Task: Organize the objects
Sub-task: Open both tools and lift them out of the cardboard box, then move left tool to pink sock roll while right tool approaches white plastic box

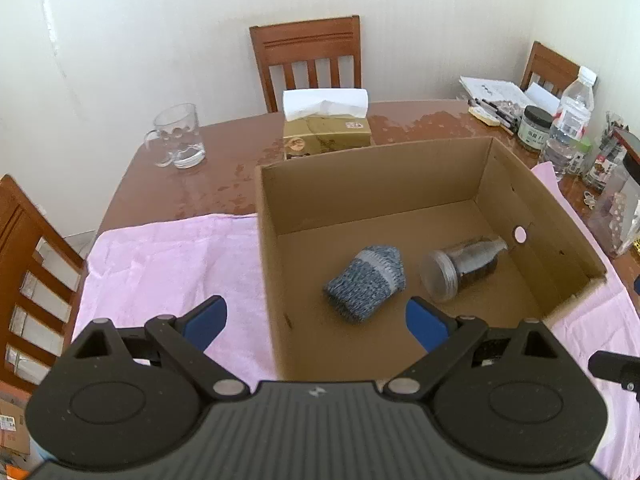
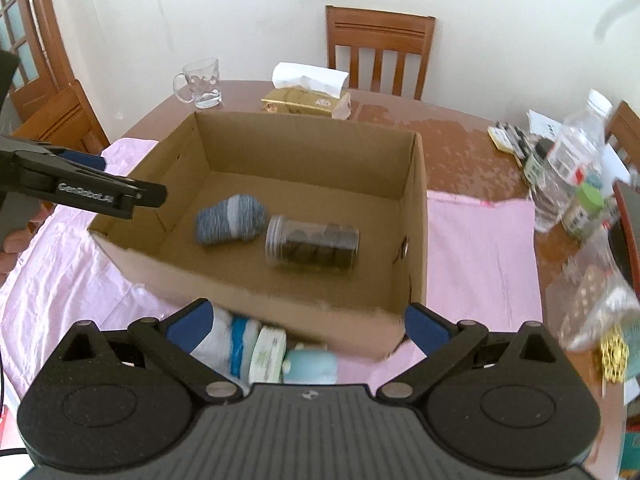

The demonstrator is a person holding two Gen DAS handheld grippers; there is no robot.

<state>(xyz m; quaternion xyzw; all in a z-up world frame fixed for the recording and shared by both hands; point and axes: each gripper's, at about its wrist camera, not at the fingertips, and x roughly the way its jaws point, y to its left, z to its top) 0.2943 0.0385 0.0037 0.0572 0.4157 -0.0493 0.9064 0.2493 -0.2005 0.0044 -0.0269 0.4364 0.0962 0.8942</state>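
Note:
An open cardboard box (image 1: 520,184) (image 2: 416,216) stands on a pink cloth. Inside it lie a rolled blue-grey knitted sock (image 1: 366,282) (image 2: 230,220) and a clear jar (image 1: 460,270) (image 2: 312,244) with dark contents, on its side. My left gripper (image 1: 316,324) is open and holds nothing, over the box's near left corner; the right wrist view shows my left gripper (image 2: 130,179) at the box's left wall. My right gripper (image 2: 308,326) is open in front of the box's near wall. Below it lie a white and blue packet (image 2: 236,340), a pale green pack (image 2: 268,354) and a light blue item (image 2: 312,366).
On the brown table behind the box are a tissue box (image 1: 326,136) and a glass mug (image 1: 180,136). A water bottle (image 1: 570,120), jars and papers crowd the right side. Wooden chairs (image 1: 308,56) stand around the table. A hand (image 2: 16,244) shows at the left edge.

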